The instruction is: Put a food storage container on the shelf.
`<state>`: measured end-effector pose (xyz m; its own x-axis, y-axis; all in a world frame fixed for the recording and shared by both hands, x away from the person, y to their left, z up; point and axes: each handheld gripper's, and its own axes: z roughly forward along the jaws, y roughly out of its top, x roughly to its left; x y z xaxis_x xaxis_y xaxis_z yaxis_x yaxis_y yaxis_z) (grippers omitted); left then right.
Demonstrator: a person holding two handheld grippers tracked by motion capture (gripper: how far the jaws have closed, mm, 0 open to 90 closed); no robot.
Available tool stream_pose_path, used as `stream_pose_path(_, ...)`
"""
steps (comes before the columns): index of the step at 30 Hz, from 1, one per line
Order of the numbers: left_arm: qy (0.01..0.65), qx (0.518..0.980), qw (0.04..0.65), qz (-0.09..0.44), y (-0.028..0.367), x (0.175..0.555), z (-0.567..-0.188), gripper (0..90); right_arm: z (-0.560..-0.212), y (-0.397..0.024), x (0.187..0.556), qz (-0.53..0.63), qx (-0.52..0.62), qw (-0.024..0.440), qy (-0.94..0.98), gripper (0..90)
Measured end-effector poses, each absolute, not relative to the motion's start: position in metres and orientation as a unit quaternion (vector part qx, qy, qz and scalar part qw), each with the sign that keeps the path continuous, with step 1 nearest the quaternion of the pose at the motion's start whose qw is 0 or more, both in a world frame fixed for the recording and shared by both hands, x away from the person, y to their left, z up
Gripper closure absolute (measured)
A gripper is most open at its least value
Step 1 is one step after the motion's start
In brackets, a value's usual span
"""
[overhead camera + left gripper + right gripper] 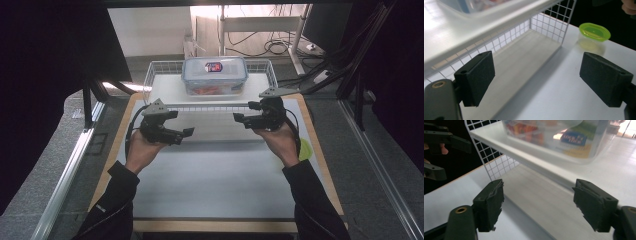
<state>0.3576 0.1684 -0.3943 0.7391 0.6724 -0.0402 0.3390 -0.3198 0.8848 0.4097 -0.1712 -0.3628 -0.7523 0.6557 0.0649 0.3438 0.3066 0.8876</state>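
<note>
Both claws hover over the counter (210, 175), left claw (186, 134) and right claw (239, 119) each spread apart, empty. A clear lidded container (214, 75) sits on the wire-sided shelf (165, 85) beyond.

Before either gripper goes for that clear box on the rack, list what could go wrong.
1. The clear lidded box sits on a raised wire rack; a sideways push may slide it off the shelf.
2. The rack's mesh side stands close to the open left gripper; a jaw could snag it.
3. The small green-lidded cup sits near the right forearm; a sweep of the right gripper, also open, may topple it.
</note>
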Motion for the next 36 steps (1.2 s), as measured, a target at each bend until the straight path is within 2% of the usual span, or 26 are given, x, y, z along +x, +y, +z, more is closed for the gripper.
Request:
stream_pose_path(11, 0.301, 0.808, 0.472, 0.183, 0.165, 0.324, -0.42, 4.1, -0.393, -0.185, 0.379, 0.489, 0.311, 0.161, 0.799, 10.9)
stream_pose_path(16, 0.292, 0.798, 0.483, 0.213, 0.169, 0.307, -0.438, 3.2, -0.406, -0.192, 0.367, 0.47, 0.311, 0.162, 0.81, 6.1)
stream_pose_path(19, 0.295, 0.799, 0.479, 0.211, 0.171, 0.3, -0.447, 3.3, -0.411, -0.197, 0.36, 0.469, 0.311, 0.169, 0.81, 3.5)
stream_pose_path(29, 0.31, 0.788, 0.494, 0.2, 0.18, 0.282, -0.468, 3.6, -0.422, -0.21, 0.334, 0.475, 0.315, 0.159, 0.807, 2.6)
stream_pose_path(36, 0.315, 0.805, 0.463, 0.197, 0.184, 0.269, -0.492, 2.7, -0.441, -0.217, 0.319, 0.478, 0.32, 0.15, 0.804, 4.1)
